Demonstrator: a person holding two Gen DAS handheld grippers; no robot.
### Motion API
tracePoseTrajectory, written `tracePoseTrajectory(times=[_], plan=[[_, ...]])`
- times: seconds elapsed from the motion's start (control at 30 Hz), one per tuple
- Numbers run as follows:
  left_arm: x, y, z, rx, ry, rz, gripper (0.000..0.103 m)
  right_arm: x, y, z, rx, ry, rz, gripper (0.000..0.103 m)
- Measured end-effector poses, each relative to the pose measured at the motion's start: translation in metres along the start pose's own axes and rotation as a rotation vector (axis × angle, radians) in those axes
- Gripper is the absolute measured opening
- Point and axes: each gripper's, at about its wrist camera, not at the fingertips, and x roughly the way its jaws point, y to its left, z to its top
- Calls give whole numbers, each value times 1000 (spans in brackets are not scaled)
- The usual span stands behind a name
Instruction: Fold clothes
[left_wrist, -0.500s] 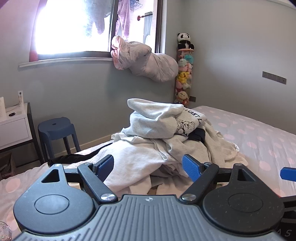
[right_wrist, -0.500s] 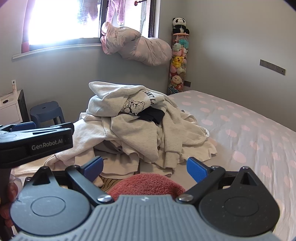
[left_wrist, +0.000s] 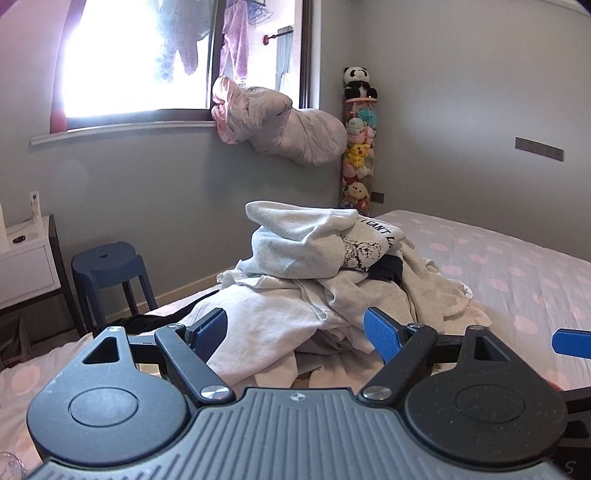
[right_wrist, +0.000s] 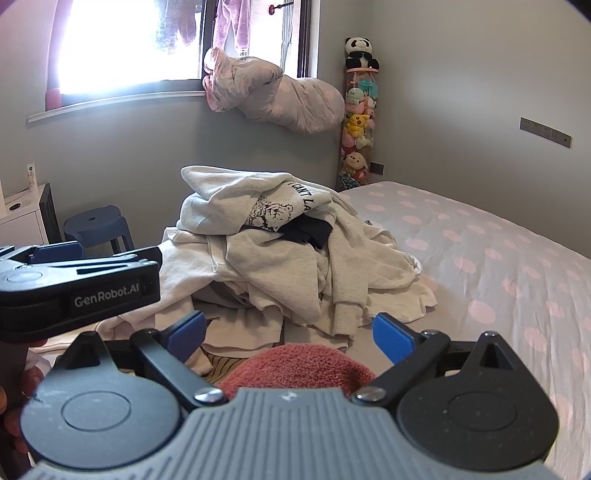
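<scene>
Barely anything's moved: both tools, left (left_wrist: 295, 330) and right (right_wrist: 288, 332), hang with jaws apart and empty before the pile (right_wrist: 280, 254) mid-bed (right_wrist: 498, 266). We reckon picking one garment comes next.

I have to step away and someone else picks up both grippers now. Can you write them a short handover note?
Left hand-held gripper: open, empty, aimed at the clothes pile.
Right hand-held gripper: open, empty, just above a red towel at the near edge.
Clothes pile: unsorted heap on the polka-dot bed; a white bear-print top lies uppermost, over grey sweatshirts and a dark garment.
Done: nothing visibly folded.
Left: pull one garment out, spread it flat on the bed, fold, repeat.
</scene>
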Motion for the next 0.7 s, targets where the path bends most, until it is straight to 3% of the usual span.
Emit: tracePoseTrajectory(times=[0.7], plan=[[0, -6, -2, 18, 20, -7, 81, -3, -2, -6, 17, 3, 7, 98]])
